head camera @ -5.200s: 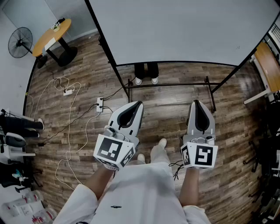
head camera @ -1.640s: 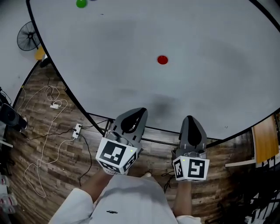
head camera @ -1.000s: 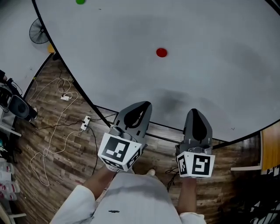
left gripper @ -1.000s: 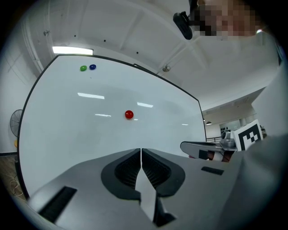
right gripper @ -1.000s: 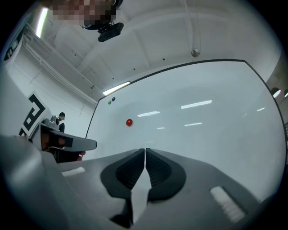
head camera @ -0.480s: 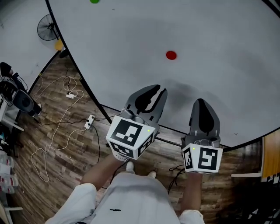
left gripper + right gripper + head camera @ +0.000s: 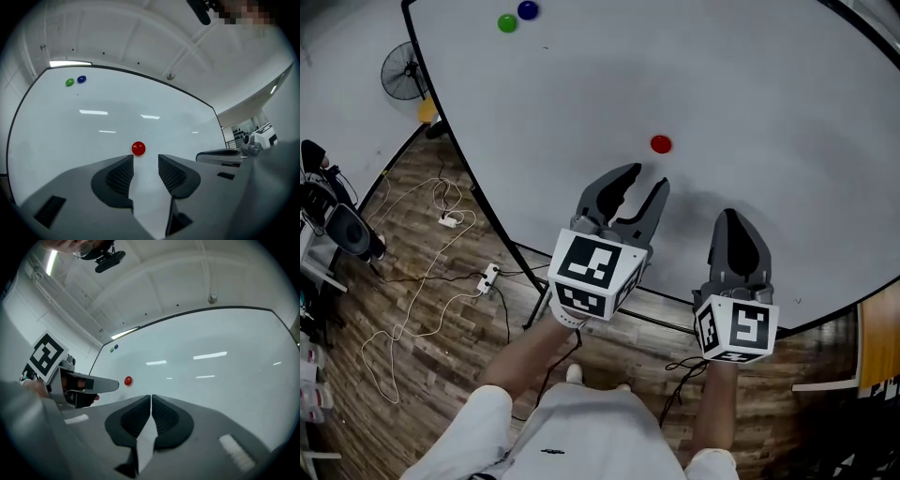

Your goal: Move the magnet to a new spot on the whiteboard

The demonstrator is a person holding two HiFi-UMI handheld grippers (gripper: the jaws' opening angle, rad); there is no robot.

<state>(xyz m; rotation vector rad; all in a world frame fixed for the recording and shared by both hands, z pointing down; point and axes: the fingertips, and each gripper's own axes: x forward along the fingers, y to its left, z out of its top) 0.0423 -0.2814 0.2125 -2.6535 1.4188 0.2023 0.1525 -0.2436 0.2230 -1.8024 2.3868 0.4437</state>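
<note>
My left tongs are opening, with nothing between the jaws. The magnet sits on the whiteboard straight ahead, just beyond the tips. My right tongs are clenched empty and lie farther from it.

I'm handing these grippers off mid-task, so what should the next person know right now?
Left hand-held gripper: jaws opening, nothing between them, pointed at the red magnet just ahead.
Right hand-held gripper: shut, empty, near the whiteboard's lower edge.
Green magnet and blue magnet sit in the board's top corner.
Done: left gripper lined up.
Left: grip the red magnet, likely the target, place it elsewhere, release.
</note>
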